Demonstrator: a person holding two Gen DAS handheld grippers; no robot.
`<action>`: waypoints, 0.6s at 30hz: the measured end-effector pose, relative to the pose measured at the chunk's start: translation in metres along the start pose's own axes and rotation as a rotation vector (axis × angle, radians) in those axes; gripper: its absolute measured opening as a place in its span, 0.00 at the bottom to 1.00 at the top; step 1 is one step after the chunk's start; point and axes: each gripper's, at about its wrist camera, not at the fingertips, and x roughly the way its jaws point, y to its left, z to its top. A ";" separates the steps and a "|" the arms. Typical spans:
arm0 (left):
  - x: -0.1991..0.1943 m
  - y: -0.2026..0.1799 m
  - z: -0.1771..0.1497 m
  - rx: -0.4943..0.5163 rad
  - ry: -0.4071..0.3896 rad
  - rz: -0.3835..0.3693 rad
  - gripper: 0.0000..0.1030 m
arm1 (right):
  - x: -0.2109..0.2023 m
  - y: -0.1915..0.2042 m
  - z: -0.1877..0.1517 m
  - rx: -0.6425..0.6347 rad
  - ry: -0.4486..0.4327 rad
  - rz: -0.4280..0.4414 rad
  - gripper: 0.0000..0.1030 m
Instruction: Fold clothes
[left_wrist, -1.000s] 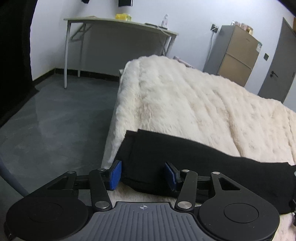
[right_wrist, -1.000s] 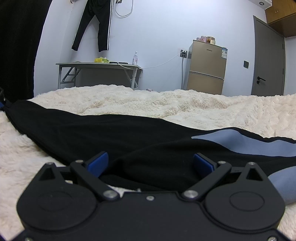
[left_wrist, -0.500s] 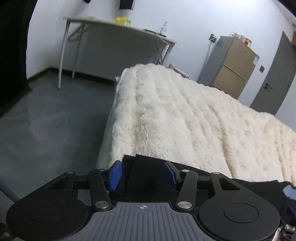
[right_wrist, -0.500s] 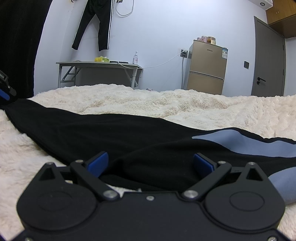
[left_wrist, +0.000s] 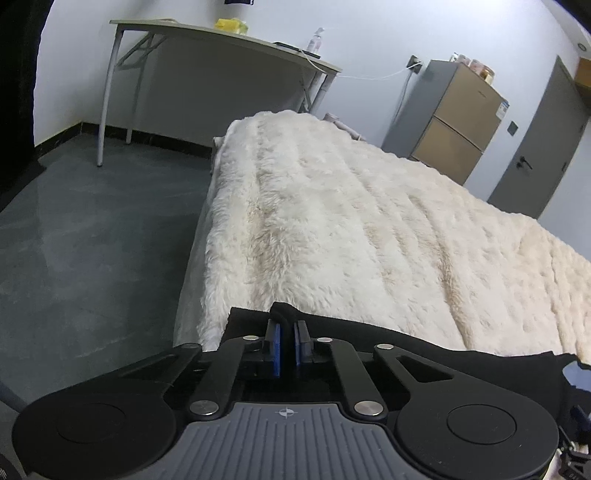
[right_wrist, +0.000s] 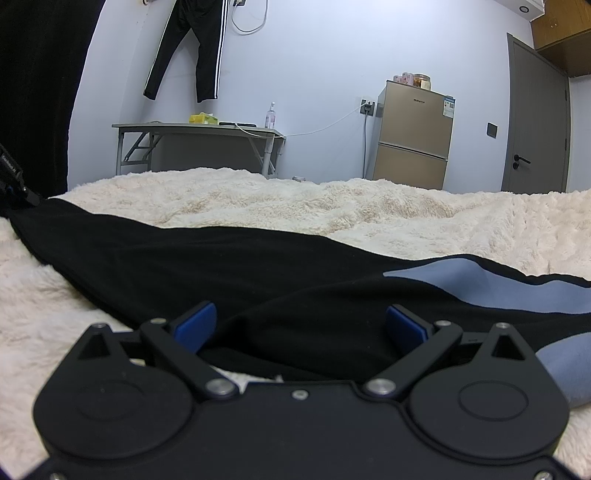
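A black garment (right_wrist: 229, 266) with a grey-blue panel (right_wrist: 458, 280) lies stretched across the cream fluffy bed cover (right_wrist: 332, 206). In the left wrist view my left gripper (left_wrist: 287, 338) is shut on the garment's black edge (left_wrist: 424, 350) near the bed's left side, a small fold of cloth bunched above the blue pads. My right gripper (right_wrist: 301, 323) rests low on the bed, open wide, with black cloth lying between its blue pads (right_wrist: 194, 325). The left gripper's body shows at the far left of the right wrist view.
The bed cover (left_wrist: 351, 221) drops to a grey floor (left_wrist: 92, 251) on the left. A folding table (left_wrist: 221, 40) stands against the far wall, with a small fridge (right_wrist: 413, 136) and a door (right_wrist: 535, 122) to the right. Black trousers (right_wrist: 192, 48) hang on the wall.
My left gripper has gone from open to shut on the garment's edge, and its view has tilted up and drawn back. The right gripper has stayed still and open.
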 end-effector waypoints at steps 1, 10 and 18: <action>-0.002 -0.002 0.001 0.014 -0.009 0.009 0.02 | 0.000 -0.001 0.000 0.000 0.000 0.001 0.96; 0.010 0.001 0.005 0.045 0.044 0.195 0.00 | 0.001 0.000 0.000 -0.004 0.002 0.004 0.96; -0.016 -0.005 0.007 -0.047 0.011 0.174 0.16 | -0.020 -0.004 0.016 -0.027 -0.015 0.098 0.97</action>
